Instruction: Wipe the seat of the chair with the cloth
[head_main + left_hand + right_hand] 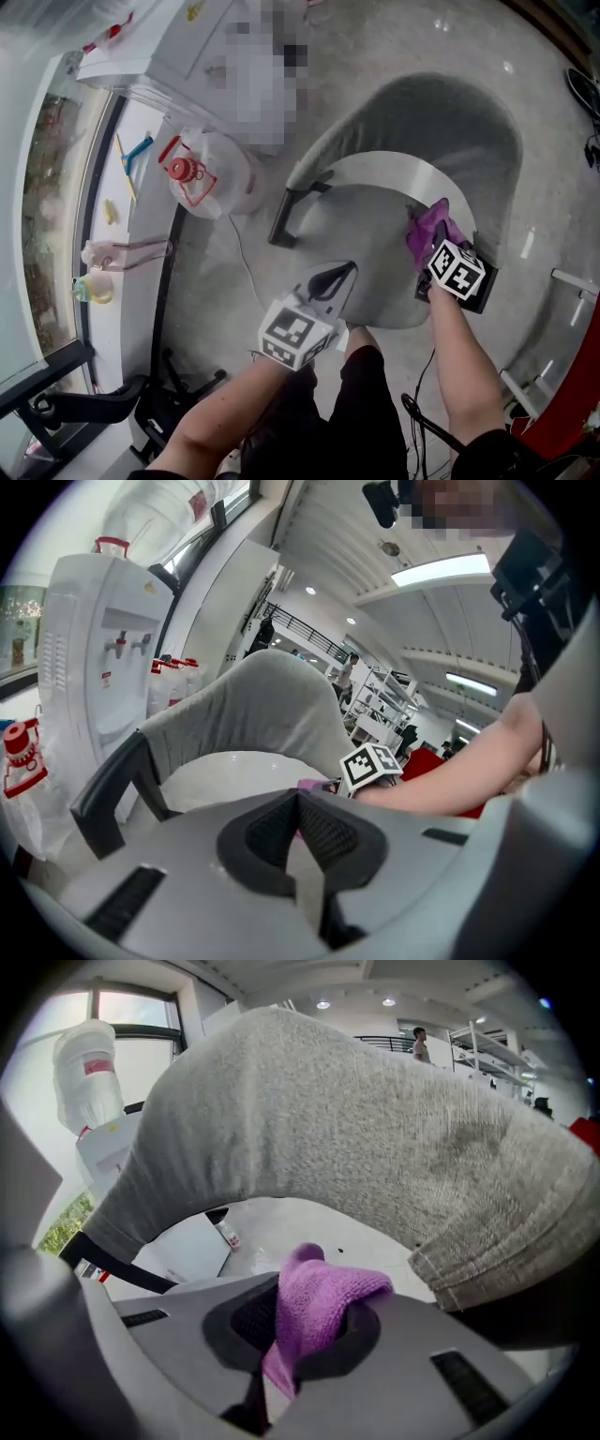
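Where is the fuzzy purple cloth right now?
In the head view the fuzzy purple cloth is pinched in the right gripper, over the right edge of the chair's pale seat, next to the grey fabric backrest.

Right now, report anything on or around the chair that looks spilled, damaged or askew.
Nothing stands out. The chair stands upright, its seat shows no spill, and the right hand-held gripper grips the purple cloth normally.

Right tool is gripping a purple cloth, holding it against the right side of the chair's pale seat. Left tool is hovering over the seat's front edge, jaws seemingly together. Grey backrest is curving round behind.
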`<state>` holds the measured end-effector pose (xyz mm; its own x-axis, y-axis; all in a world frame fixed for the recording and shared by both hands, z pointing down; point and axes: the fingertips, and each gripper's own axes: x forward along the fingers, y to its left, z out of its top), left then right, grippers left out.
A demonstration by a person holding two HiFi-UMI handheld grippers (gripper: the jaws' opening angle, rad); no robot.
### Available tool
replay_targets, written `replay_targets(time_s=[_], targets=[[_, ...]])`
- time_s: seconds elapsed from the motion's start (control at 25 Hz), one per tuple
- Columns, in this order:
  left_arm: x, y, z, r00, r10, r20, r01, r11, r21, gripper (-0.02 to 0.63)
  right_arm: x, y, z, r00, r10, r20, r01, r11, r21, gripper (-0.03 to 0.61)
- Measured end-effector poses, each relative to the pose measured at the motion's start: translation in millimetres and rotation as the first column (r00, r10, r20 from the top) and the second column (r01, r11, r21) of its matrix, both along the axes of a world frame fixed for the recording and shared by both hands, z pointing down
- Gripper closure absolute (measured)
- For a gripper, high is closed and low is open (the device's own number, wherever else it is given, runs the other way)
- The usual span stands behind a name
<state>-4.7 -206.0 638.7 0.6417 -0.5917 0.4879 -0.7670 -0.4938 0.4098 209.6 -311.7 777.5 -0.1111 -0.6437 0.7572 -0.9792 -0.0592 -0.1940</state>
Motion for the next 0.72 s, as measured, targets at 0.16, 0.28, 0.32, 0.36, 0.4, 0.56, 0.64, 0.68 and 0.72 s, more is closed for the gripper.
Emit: replay_targets(time_s=[0.16, 0.28, 0.32, 0.36, 0.4, 0.56, 0.64, 0.68, 0.72], targets=[[-4, -2, 13, 1.0, -0.012, 0.007, 0.012, 1.0, -0.008, 0.611, 12, 2, 32, 0.999, 0.015, -0.041, -0.017, 0.999, -0.05, 0.549], [-9, 0, 21, 1.0, -0.014, 0.023, 0.014, 1.0, -0.008, 0.611, 22, 9, 52, 0.996, 0.04, -0.079, -0.049, 0.993, -0.104, 0.549], [-11, 1, 23, 1.0, -0.016, 0.026, 0.016, 1.0, -0.009, 0.611, 26, 11, 58, 0.995, 0.051, -0.087, -0.062, 0.991, -0.122, 0.549], [-13, 1, 25, 0.999, -0.02, 0.025, 0.02, 1.0, -0.011, 0.611, 29, 12, 64, 0.994, 0.059, -0.093, -0.071, 0.987, -0.141, 0.549], [-15, 1, 26, 0.999, -0.023, 0.024, 0.024, 1.0, -0.013, 0.611, 31, 14, 69, 0.994, 0.064, -0.094, -0.079, 0.984, -0.162, 0.549], [-25, 4, 32, 0.999, -0.032, 0.023, 0.033, 0.999, -0.015, 0.611, 21, 17, 82, 0.995, 0.086, -0.053, -0.095, 0.973, -0.209, 0.549], [-31, 5, 34, 0.999, -0.044, 0.023, 0.045, 0.999, -0.018, 0.611, 13, 15, 83, 0.996, 0.085, -0.04, -0.092, 0.973, -0.211, 0.549], [-35, 6, 35, 0.998, -0.051, 0.021, 0.052, 0.998, -0.02, 0.611, 9, 14, 82, 0.996, 0.077, -0.035, -0.083, 0.974, -0.211, 0.551], [-38, 7, 35, 0.998, -0.059, 0.019, 0.059, 0.998, -0.021, 0.611, 4, 13, 82, 0.997, 0.066, -0.033, -0.071, 0.975, -0.212, 0.551]])
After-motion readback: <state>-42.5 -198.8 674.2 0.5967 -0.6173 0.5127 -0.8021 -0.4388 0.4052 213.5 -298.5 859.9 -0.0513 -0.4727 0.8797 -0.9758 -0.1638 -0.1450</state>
